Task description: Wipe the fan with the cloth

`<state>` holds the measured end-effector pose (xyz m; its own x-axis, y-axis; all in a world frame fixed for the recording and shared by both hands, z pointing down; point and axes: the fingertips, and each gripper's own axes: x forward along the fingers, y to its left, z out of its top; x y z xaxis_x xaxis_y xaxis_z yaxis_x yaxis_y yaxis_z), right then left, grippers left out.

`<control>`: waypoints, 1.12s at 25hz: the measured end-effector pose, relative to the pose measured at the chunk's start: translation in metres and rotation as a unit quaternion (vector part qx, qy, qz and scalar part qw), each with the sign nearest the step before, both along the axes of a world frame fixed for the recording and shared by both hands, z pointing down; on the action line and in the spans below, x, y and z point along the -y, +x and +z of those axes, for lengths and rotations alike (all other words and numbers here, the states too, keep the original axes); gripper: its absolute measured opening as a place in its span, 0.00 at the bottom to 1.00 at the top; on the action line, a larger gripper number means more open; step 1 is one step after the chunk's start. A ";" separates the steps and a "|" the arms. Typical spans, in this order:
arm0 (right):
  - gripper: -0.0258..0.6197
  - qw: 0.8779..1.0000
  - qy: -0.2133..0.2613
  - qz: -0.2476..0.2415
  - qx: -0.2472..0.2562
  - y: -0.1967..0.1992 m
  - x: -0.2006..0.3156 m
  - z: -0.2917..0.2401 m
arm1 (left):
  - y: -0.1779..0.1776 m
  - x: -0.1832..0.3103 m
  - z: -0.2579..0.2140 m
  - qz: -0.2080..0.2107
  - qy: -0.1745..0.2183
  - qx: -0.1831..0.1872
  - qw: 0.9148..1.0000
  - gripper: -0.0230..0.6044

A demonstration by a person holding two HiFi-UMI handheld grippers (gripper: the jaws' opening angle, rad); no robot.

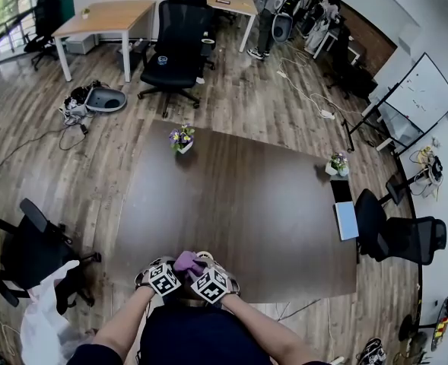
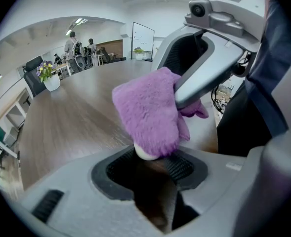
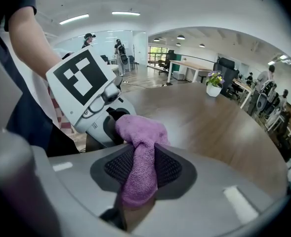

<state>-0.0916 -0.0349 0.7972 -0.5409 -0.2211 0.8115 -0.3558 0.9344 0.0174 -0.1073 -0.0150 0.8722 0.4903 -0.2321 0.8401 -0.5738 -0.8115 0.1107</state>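
Note:
A purple cloth [image 1: 187, 261] is bunched between my two grippers at the near edge of the table. My right gripper [image 3: 138, 169] is shut on the cloth [image 3: 140, 152], which hangs down between its pads. In the left gripper view the cloth [image 2: 147, 115] lies over a small white rounded thing, the fan [image 2: 144, 153]. Only the fan's lower edge shows between the pads. My left gripper [image 2: 150, 167] is shut on the fan. The right gripper [image 2: 204, 58] reaches in from the upper right and presses the cloth onto it. In the head view the left gripper [image 1: 165, 274] and the right gripper [image 1: 211, 280] almost touch.
The dark wooden table [image 1: 239, 204] stretches ahead. It bears a flower pot [image 1: 182, 139] at the far left, another flower pot [image 1: 337, 165] at the far right and a light blue pad [image 1: 346, 219] at its right edge. Black chairs [image 1: 402, 238] [image 1: 37, 249] stand at both sides.

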 end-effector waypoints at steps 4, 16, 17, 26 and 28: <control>0.23 0.999 -0.034 -0.039 0.017 -0.023 -0.017 0.004 | -0.001 -0.004 0.000 0.002 0.000 0.000 1.000 0.32; 0.22 0.993 -0.088 -0.074 0.014 -0.036 -0.022 0.014 | 0.000 -0.002 0.000 0.003 0.004 0.006 1.000 0.32; 0.22 0.994 -0.080 -0.075 0.007 -0.035 -0.021 0.014 | -0.001 -0.002 0.000 0.003 0.003 0.005 1.000 0.32; 0.23 1.000 -0.008 -0.014 -0.004 0.006 0.004 0.005 | 0.000 -0.001 0.001 -0.002 0.003 0.006 1.000 0.31; 0.23 1.000 0.009 0.009 0.002 0.017 0.009 0.004 | 0.000 -0.002 0.001 -0.003 0.003 0.006 1.000 0.31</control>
